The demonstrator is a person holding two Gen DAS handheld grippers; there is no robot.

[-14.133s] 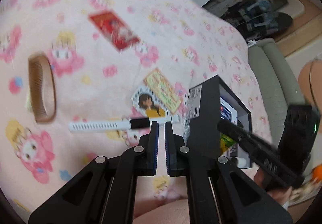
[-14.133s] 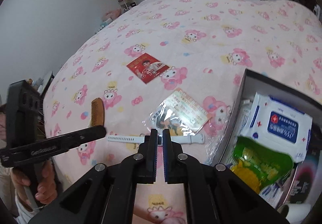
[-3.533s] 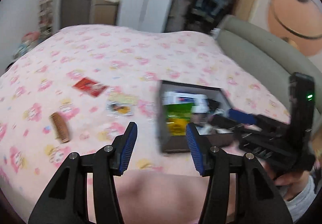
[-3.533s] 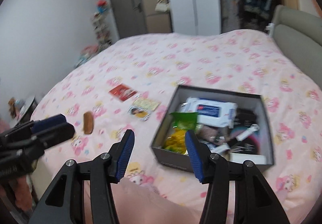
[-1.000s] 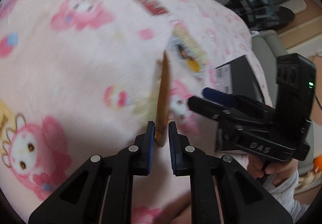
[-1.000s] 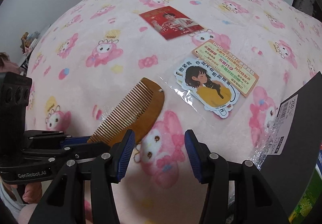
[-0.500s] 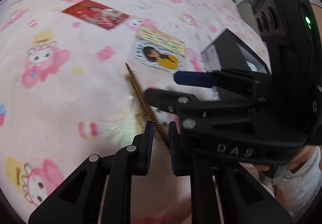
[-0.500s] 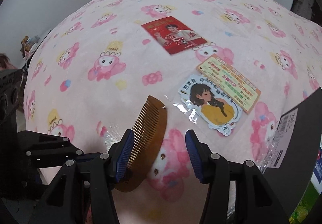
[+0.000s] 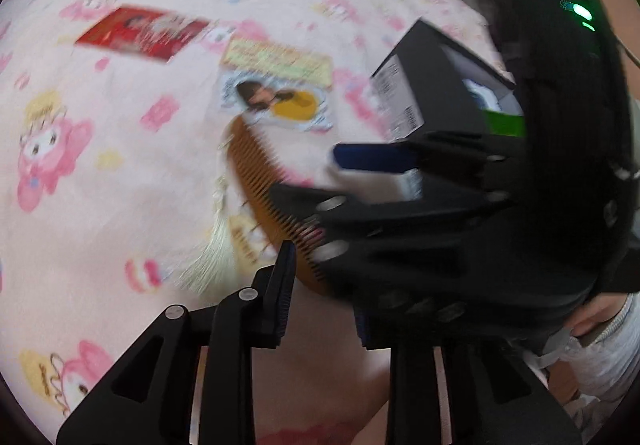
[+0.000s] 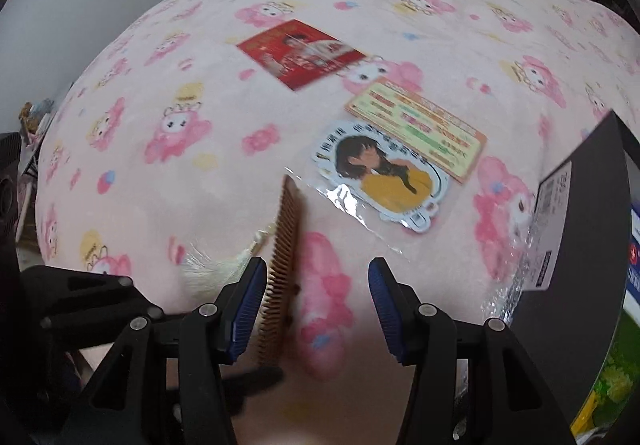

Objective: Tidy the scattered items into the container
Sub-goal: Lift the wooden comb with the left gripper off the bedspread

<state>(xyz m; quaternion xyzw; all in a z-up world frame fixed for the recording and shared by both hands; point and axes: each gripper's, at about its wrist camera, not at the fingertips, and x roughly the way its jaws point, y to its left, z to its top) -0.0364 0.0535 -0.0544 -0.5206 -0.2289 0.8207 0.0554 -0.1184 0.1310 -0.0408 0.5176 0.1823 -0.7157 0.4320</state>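
Note:
A brown wooden comb [image 10: 285,257] with a cream tassel [image 10: 208,265] stands on edge between my open right gripper's [image 10: 316,305] jaws, close to the left pad. In the left wrist view the comb [image 9: 264,201] lies ahead of my left gripper [image 9: 320,297], whose jaws now stand apart; the right finger is partly hidden behind the right gripper's body [image 9: 440,213]. The black box [image 10: 592,245] stands at right with packets inside, also in the left wrist view [image 9: 432,85]. A red card [image 10: 300,51] and a cartoon-girl sticker pack [image 10: 392,161] lie on the pink blanket.
The pink cartoon-print blanket [image 10: 160,173] covers the bed. A white wall and a shelf stand beyond the far edge. The person's hand [image 9: 600,317] holds the right gripper at lower right of the left wrist view.
My left gripper has opened off the comb. The right gripper has moved in so the comb sits between its open jaws. The left view is blurred by motion.

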